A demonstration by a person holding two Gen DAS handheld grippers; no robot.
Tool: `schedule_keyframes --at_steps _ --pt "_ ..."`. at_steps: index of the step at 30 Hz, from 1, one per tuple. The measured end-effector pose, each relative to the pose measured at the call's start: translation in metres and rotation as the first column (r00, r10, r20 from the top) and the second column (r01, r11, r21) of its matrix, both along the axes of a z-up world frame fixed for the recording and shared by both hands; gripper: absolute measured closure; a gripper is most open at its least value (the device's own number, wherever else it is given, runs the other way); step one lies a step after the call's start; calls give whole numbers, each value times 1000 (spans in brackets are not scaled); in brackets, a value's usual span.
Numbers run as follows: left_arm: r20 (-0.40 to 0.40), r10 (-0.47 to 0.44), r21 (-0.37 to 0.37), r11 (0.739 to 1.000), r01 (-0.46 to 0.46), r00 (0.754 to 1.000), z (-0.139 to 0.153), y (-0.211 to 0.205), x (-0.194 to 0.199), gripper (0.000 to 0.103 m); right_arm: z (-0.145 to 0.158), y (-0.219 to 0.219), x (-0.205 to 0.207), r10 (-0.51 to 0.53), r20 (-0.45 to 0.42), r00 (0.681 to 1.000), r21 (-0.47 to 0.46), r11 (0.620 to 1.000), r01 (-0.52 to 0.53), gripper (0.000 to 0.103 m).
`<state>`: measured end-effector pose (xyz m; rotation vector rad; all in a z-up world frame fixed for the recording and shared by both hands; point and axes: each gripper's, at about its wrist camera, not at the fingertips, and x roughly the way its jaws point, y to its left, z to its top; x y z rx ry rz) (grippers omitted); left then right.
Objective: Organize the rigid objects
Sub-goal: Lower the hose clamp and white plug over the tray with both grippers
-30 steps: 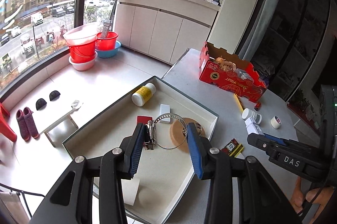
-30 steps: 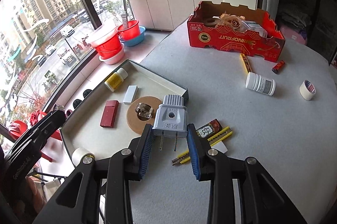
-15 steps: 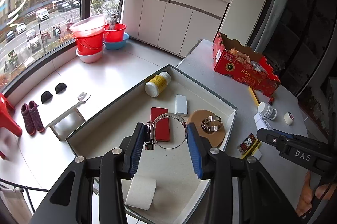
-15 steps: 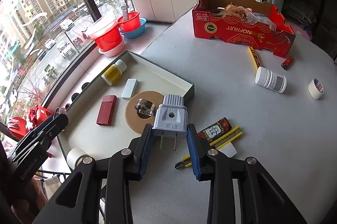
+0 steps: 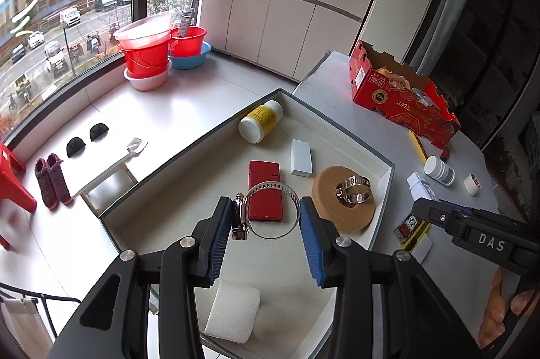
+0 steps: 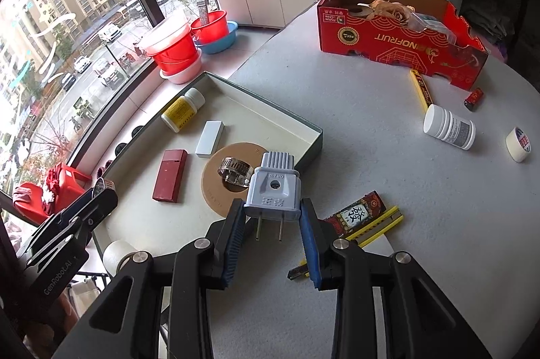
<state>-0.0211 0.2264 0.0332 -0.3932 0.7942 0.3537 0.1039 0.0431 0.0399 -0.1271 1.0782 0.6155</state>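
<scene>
— Metal first: what are the left wrist camera's jaws gripping?

— The left gripper (image 5: 266, 219) is clamping a steel hose clamp (image 5: 268, 212), jaws partly closed, blue pads pressing on the ring's two sides, the screw housing sitting against the left pad. It is hanging above the shallow white tray (image 5: 384, 170).

— What is lying past those jaws?

— Directly beyond the ring a red flat case (image 5: 265, 180) is lying in the tray. Ahead and to the right, a tan tape disc (image 5: 337, 210) is carrying a smaller hose clamp (image 5: 354, 190). Farther ahead are resting a white block (image 5: 300, 158) and a yellow-labelled pill bottle (image 5: 260, 126). Below the jaws, nearer the camera, a white roll (image 5: 233, 311) is lying.

— And the right wrist view?

— The right gripper (image 6: 271, 217) is squeezing a grey two-pin plug (image 6: 273, 190), jaws drawn narrow on its body, prongs pointing back toward the camera. The plug is hovering over the tray's near corner, just in front of the tape disc.

— Anything to the right of those jaws?

— A mahjong-print card (image 6: 356, 210) is lying on yellow utility knives (image 6: 374, 225) on the grey table (image 6: 405, 257). Farther off, a white jar (image 6: 449, 131) is lying on its side.
</scene>
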Motion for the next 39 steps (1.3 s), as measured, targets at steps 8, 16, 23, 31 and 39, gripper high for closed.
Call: schedule_keyframes --at_steps 8,16,23,31,39 --pt "-20 -3 -4 1000 3 1000 -9 2 6 59 -8 7 5 9 -21 1000 -3 1000 -9 69" --pt "-33 -4 2 1000 4 999 -13 2 9 59 -15 13 9 21 -38 999 -1 1000 -21 69" --pt "-53 3 -1 1000 -3 999 -21 6 12 59 -18 15 13 19 -39 999 -15 1000 -19 69" --pt "-88 10 15 1000 -9 996 -28 7 18 60 -17 30 13 44 -40 998 -2 999 -44 69" --pt "-119 24 37 999 -20 993 -34 11 20 60 -8 60 0 119 -31 992 47 992 -118 69"
